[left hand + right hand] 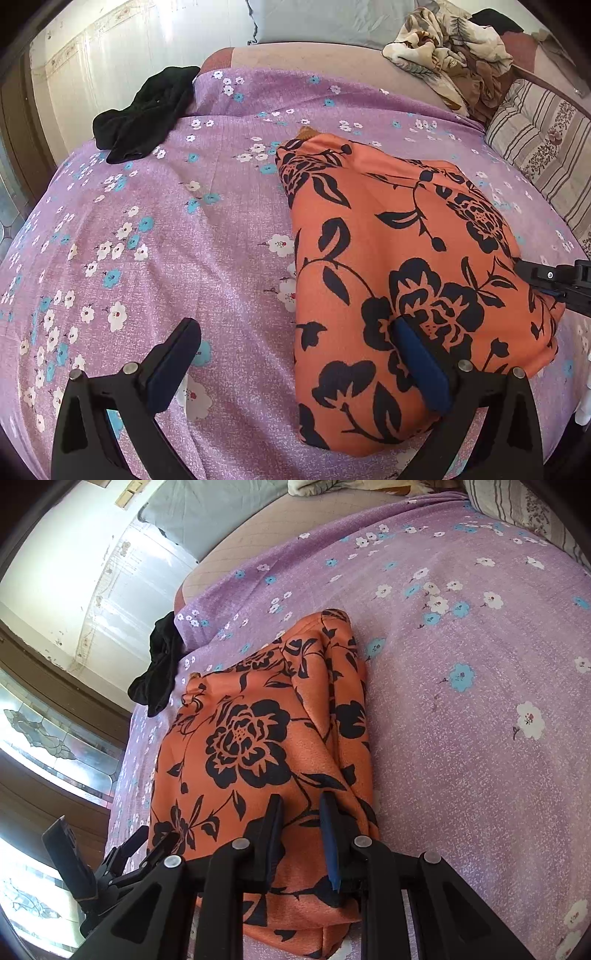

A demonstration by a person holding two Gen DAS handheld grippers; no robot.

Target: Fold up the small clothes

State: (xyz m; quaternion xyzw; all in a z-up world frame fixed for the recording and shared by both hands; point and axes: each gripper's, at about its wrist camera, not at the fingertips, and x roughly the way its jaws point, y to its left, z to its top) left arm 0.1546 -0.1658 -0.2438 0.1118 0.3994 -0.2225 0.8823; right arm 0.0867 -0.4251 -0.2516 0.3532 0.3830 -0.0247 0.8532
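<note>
The left tongs [295, 350] stand wide apart and hold nothing: the right-hand finger [417, 362] rests over the near end of the orange floral garment [406, 258], the other over bare bedsheet [166, 221]. The right tongs [299, 812] sit at the garment's opposite side with their fingers drawn close together; they lie over the orange cloth, but whether a fold is pinched between them I cannot tell. The garment lies folded into a long packet on the purple flowered sheet, its length running away from the left tongs toward the far side of the bed. Broad open sheet spreads to the left of it in the left wrist view. A black garment [147, 114] lies crumpled at the bed's far left edge, well apart. A striped pillow [546, 147] lines the right edge, with a heap of patterned cloth [450, 48] at the far right corner.
</note>
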